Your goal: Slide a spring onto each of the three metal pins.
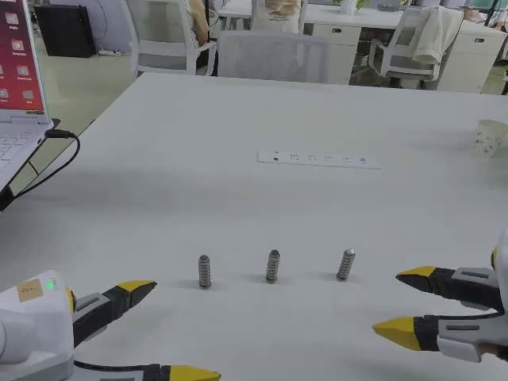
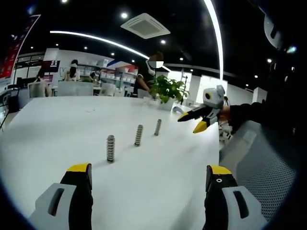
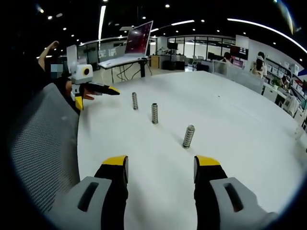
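Laptop [image 1: 16, 87]: open, at the left edge of the table [image 1: 238, 119], screen lit; a black cable [image 1: 59, 159] is plugged into its side and drops over that edge. Left claw [image 1: 175, 329]: over the near-left corner, yellow-tipped jaws spread wide apart with nothing between them, pointing along the near edge toward the springs. Left spring [image 1: 205, 271], middle spring [image 1: 273, 266], right spring [image 1: 346, 264]: three metal coils standing upright on the table in an evenly spaced row parallel to the near edge, close to that edge and about midway along it, each apart from its neighbours and from both claws; a pin inside each coil cannot be clearly made out. Power strip [image 1: 317, 159]: white, lying flat in the middle of the table, well beyond the row of springs and parallel to it. Right claw [image 1: 399, 300]: over the near edge toward the right, jaws parted and holding nothing, tips pointing left toward the right spring and stopping short of it. Paper cup [image 1: 490, 136]: white, patterned, near the right edge. Chairs [image 1: 274, 55]: grey mesh-backed, drawn up beyond the far edge.
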Demonstrator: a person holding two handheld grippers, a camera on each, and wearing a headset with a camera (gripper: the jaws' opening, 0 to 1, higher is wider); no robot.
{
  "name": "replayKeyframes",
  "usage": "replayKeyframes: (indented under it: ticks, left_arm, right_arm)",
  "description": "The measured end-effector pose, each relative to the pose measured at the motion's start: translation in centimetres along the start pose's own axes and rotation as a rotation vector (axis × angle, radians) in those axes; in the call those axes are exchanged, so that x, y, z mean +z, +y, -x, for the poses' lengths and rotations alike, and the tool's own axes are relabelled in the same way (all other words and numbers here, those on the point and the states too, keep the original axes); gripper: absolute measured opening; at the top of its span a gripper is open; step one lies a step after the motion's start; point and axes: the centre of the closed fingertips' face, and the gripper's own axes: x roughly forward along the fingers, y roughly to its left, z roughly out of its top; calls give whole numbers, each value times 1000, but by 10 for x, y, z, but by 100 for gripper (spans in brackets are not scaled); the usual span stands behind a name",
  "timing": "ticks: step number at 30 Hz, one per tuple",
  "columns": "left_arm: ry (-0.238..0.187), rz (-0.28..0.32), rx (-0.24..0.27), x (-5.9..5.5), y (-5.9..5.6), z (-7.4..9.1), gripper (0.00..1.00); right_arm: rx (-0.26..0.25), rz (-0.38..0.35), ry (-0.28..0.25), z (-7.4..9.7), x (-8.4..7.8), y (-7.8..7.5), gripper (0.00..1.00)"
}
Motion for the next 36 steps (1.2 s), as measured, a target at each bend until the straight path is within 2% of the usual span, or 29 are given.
replayKeyframes:
  ticks: [6, 14, 24, 36]
  left_arm:
    - [-1, 1, 6, 0, 2, 1, 96]
    - [0, 5, 10, -2, 2, 1, 97]
    - [-3, 3, 19, -2, 2, 1, 98]
    - [-3, 14, 37, -5, 5, 1, 98]
  right_arm:
    - [-19, -8, -26, -2, 0, -2, 69]
    - [-37, -28, -53, -1, 4, -4, 81]
    - [-50, -55, -80, -1, 7, -7, 87]
    - [-46, -65, -79, -3, 7, -7, 88]
